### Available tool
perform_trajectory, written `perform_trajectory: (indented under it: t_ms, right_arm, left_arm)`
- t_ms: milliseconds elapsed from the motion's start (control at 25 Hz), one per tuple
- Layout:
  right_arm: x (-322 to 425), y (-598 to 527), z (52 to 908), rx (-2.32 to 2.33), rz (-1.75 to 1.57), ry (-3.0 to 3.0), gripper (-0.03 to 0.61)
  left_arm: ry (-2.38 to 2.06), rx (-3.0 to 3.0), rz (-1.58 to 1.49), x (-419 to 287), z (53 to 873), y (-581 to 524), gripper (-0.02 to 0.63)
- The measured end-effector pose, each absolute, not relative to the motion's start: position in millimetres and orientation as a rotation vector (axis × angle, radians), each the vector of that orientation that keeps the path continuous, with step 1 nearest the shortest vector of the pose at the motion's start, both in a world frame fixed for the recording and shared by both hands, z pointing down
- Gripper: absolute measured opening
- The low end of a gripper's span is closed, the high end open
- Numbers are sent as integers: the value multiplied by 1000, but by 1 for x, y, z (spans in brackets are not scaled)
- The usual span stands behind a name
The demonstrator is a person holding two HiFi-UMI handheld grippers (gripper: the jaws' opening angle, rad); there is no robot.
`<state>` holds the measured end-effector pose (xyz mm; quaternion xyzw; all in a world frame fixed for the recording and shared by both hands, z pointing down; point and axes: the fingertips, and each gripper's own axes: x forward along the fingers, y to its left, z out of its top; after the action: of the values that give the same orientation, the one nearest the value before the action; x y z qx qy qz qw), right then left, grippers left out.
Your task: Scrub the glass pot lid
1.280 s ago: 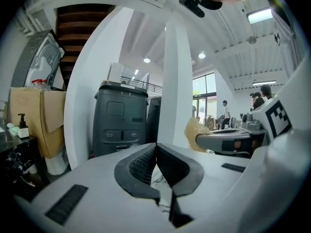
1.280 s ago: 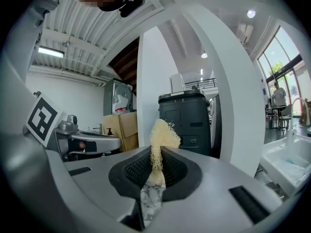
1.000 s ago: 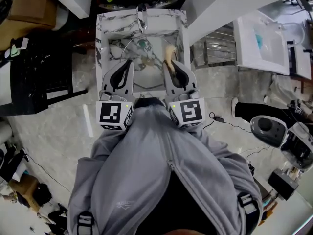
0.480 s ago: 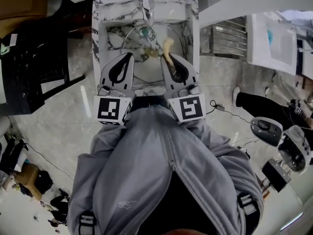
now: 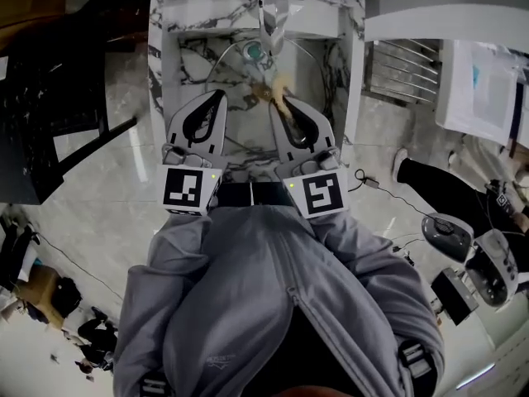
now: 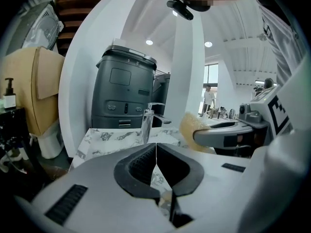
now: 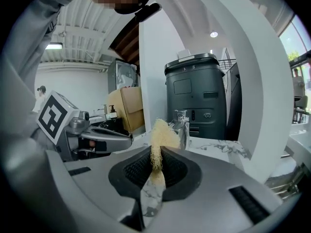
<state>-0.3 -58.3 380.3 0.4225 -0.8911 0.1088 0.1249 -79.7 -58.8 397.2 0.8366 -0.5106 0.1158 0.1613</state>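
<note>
Lying in sink [image 5: 162,31], glass lid [image 5: 238,69] near right gripper's [image 5: 278,106] loofah [image 5: 278,88].

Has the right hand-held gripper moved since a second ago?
Yes, the right hand-held gripper has shifted from the right wall of the sink toward its middle.

Glass pot lid [image 5: 252,53] partly behind faucet [image 5: 273,11]

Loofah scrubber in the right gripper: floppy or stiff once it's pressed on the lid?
Probably soft: the loofah scrubber is pinched thin where the right gripper is shut on it and puffs out beyond. It stands up past the gripper without drooping, so likely springy, not limp. Its open fibrous mesh suggests it is light.
</note>
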Motion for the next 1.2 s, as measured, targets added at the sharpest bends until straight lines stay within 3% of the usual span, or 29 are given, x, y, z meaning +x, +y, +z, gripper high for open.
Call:
perform_trajectory:
  t_ms: [720,760,800,880,1200]
  right_arm:
    - [-32,-77,467,1147,336,-2578,48]
    - [-33,-76,471,1134,341,-2575,48]
    - [-33,-77,476,1123,349,-2572,48]
    - [-34,-78,483,1110,372,-2567,48]
    - [-19,-91,502,1149,420,-2553,48]
  left_arm:
    - [-1448,2107,432,-114,520,-86,22]
    - [-1437,2073,431,-114,528,-85,56]
    - [-1419,2040,432,-115,536,-85,132]
    - [-1372,1971,433,-115,553,-83,200]
    - [-1235,1756,529,-115,621,-62,273]
